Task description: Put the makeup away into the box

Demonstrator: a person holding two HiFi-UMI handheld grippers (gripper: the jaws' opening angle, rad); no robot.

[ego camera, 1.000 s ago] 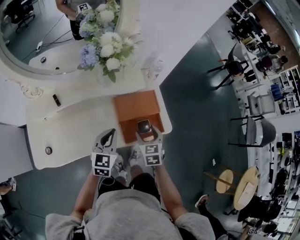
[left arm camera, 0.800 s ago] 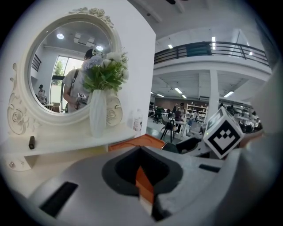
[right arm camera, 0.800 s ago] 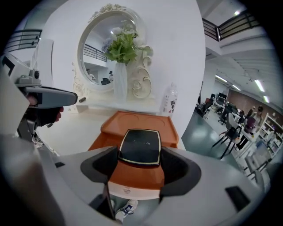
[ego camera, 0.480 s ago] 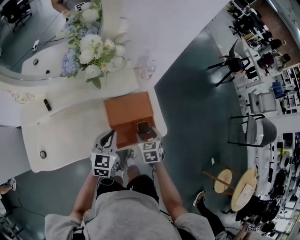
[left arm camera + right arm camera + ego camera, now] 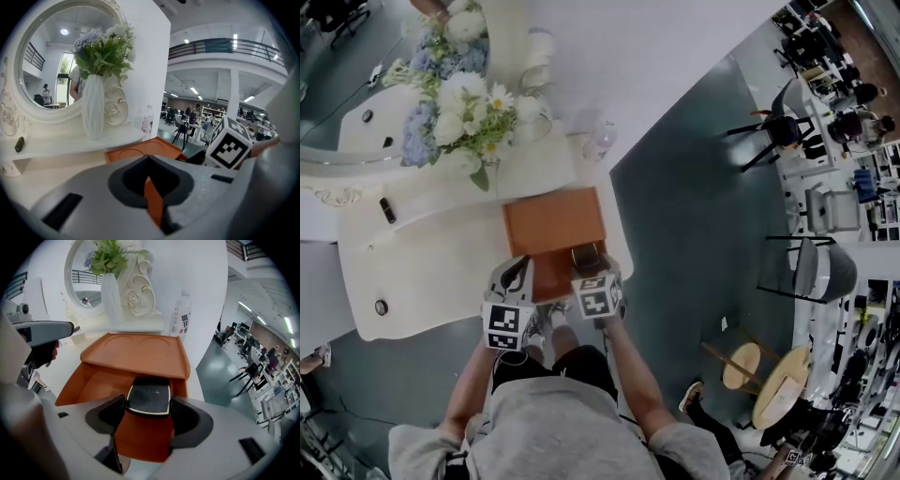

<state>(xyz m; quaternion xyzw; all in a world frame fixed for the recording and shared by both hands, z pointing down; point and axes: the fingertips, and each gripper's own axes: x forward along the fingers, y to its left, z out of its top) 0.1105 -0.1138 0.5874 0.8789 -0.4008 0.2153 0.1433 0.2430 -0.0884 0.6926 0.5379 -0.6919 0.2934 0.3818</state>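
Black compact (image 5: 149, 397) over orange box (image 5: 140, 355)
Pinches compact in right gripper (image 5: 149, 405) above box's open front; holds left gripper (image 5: 151, 185) pressed together, empty, just beside box.

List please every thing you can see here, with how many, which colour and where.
table: one, white, against the wall.
box: one, orange, open, on the table's near edge.
compact: one, black, gripped at the box's front.
vase: one, white, holding white and blue flowers.
mirror: one, white frame, behind the vase.
bottle: one, clear, beyond the box.
small dark things: two, on the table's left part.
left claw: one, grey, shut, empty, by the box's left corner.
right claw: one, grey, shut on the compact.
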